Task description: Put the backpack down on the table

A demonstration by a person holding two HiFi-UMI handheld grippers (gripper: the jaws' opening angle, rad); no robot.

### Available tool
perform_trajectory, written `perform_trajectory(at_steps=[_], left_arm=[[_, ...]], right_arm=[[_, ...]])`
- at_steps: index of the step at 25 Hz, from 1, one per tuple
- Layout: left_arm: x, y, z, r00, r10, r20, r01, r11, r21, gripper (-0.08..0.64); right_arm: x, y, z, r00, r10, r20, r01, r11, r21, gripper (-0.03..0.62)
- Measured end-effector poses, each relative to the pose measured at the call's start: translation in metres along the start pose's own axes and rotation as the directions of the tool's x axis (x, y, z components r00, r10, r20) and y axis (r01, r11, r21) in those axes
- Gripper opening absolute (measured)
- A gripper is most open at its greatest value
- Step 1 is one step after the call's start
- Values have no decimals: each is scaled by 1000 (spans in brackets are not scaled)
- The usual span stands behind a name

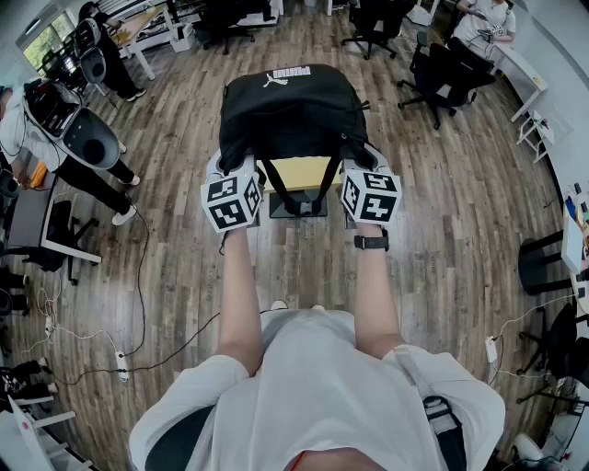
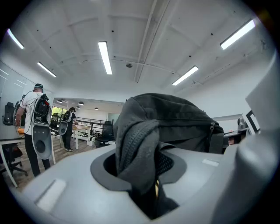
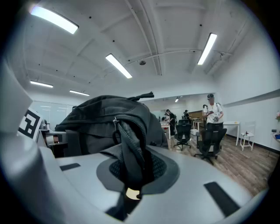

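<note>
Head view shows left tongs (image 1: 229, 167) and right tongs (image 1: 360, 161) gripping backpack (image 1: 290, 109).

Head view's showing 1 backpack (image 1: 290, 106), 2 grippers: left gripper (image 1: 237, 179) & right gripper (image 1: 363, 179), 1 sm. table (image 1: 304, 173), 1 wristwatch (image 1: 371, 242); 3 bystanders (image 1: 37, 120) (image 1: 106, 41) (image 1: 483, 23) standing at 9, 11 & 1 o'clock; 2 office chairs (image 1: 373, 26) (image 1: 442, 78) sitting at 1 o'clock

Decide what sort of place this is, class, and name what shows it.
Probably an open-plan office or lab: black swivel chairs, white desks, strip lights on the ceiling and cables trailing across the wood floor.
</note>
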State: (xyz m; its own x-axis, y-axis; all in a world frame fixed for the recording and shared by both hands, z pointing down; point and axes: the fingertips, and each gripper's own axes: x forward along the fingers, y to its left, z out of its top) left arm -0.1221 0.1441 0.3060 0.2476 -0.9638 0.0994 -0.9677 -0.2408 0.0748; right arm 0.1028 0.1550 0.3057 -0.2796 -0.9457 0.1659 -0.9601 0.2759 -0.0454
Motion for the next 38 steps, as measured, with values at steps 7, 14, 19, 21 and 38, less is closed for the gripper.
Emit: perform_trajectory(at_steps=[7,14,19,21,38], left_arm=[[-10,-7,-1,1000,-7,-4,7,1000,-30,123],[-18,-32,1,1000,7,7,-6,1000,-28,123],[-18,-39,-8,1000,-9,2,10,999,-50,124],[-16,-43,-10,1000,-16,-1,15,998,-55,126],[32,-23,-22,1000,6,-2,-6,998,-57,129]], right_arm=[[-12,-2,-1,1000,0,-6,0,1000,-13,34],[-32,-18,0,1000,4,7,-4,1000,-16,34],[-41,-23,1,1000,-30,-8,29,997,-75,34],[-42,-27,3,999,-42,-16,40,994,-98,34],[11,-36,-9,1000,-28,-13,26,996,-85,34]])
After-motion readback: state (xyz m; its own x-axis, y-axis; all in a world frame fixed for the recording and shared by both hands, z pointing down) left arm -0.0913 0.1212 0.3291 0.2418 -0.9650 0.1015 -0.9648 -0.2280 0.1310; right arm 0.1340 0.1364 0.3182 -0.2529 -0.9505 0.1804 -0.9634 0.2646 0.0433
